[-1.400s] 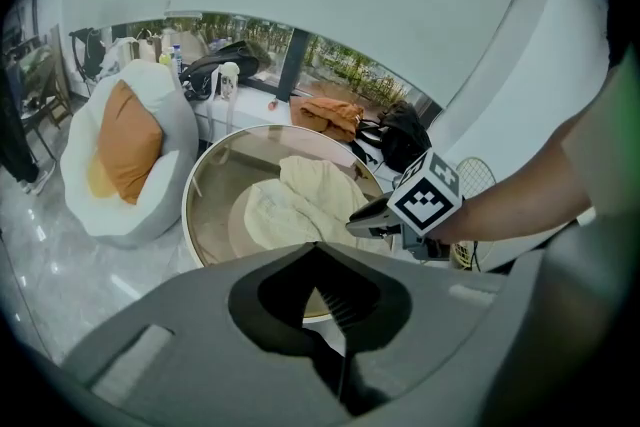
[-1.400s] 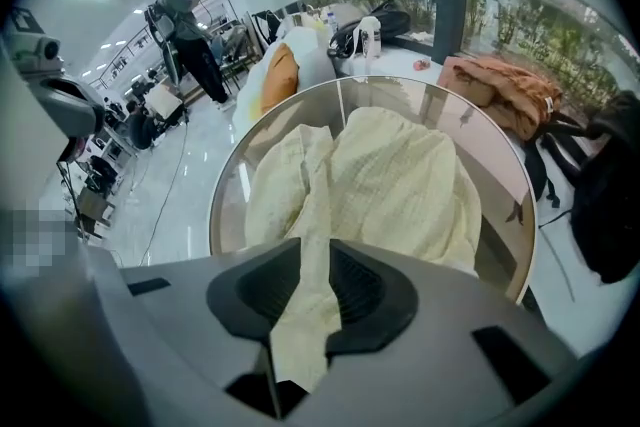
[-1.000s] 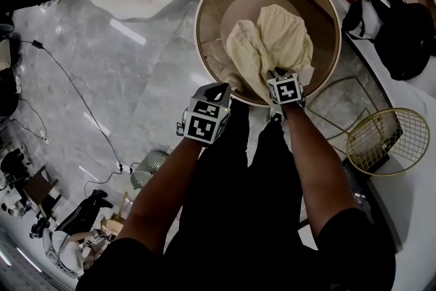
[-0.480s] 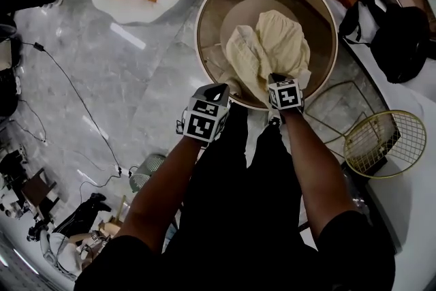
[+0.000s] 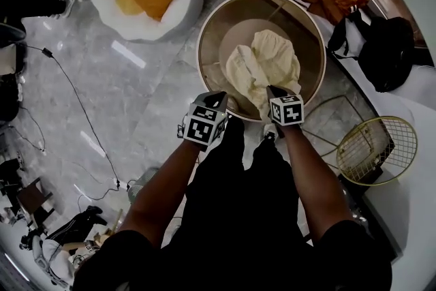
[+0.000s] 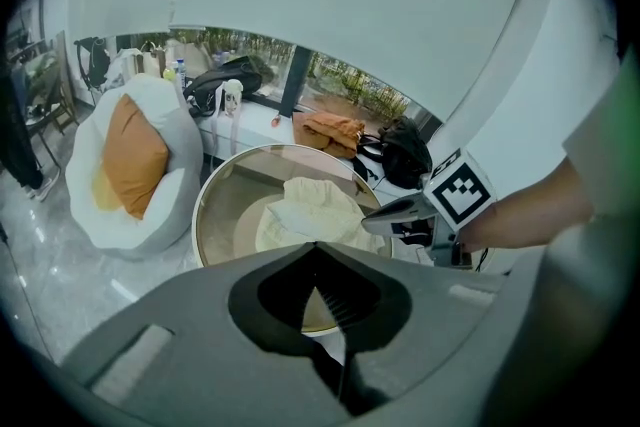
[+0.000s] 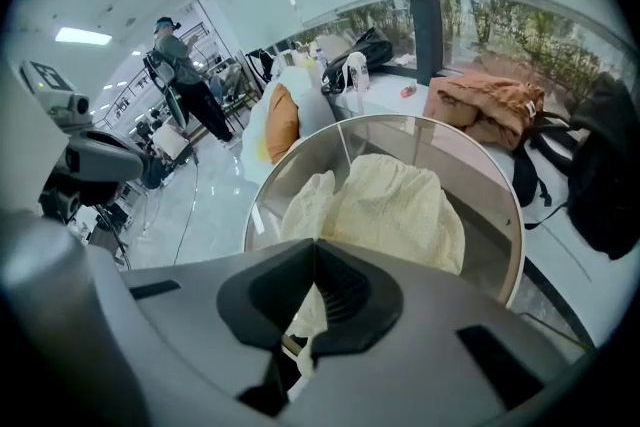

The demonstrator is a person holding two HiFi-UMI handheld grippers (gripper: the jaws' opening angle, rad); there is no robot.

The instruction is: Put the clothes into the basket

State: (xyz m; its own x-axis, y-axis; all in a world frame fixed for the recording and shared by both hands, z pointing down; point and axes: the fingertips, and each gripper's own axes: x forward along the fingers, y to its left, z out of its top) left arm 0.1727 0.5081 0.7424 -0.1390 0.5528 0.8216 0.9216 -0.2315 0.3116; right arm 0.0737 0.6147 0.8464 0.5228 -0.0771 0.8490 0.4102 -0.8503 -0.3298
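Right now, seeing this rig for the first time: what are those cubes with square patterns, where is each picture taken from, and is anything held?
No robot here: a person holds a two-jaw gripper in each hand, and the patterned cubes are part of those tools. One picture comes from a camera on the person's head, looking down; the other two cameras ride on the grippers and look along their jaws. A cream garment lies on the round table. The right gripper is shut on the garment's near edge. The left gripper is shut too, with nothing seen in it. The gold wire basket, off to the right, looks empty.
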